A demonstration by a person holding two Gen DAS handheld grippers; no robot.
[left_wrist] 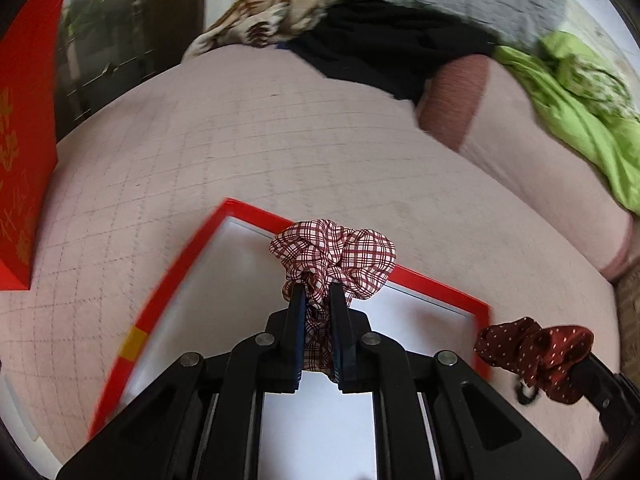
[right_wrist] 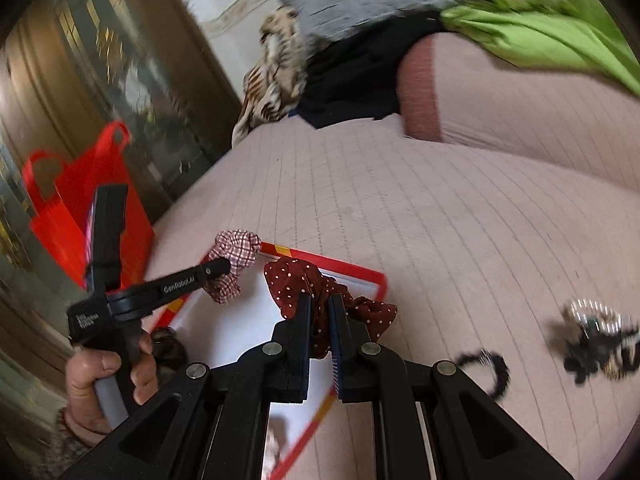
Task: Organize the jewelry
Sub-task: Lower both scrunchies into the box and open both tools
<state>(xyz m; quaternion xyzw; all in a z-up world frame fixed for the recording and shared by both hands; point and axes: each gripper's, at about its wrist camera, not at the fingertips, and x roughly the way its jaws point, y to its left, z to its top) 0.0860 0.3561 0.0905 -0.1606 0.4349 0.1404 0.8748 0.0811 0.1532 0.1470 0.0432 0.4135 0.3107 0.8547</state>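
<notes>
Over the pale pink quilted bed (left_wrist: 280,152), the red-rimmed, white-floored shallow box (left_wrist: 436,284) lies directly below both tools. Left gripper (left_wrist: 318,294) pinches the red-and-white checked scrunchie (left_wrist: 336,252) inside its rim; right gripper (right_wrist: 320,304) clamps the maroon polka-dot scrunchie (right_wrist: 296,280) at its edge.

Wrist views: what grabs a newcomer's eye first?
The two scrunchies: a red-and-white checked fabric scrunchie pinched in the left gripper, and a dark red white-dotted scrunchie pinched in the right gripper. Both hang over a shallow red-rimmed white tray on the pink quilted bed. Loose dark jewelry lies to the right.
</notes>
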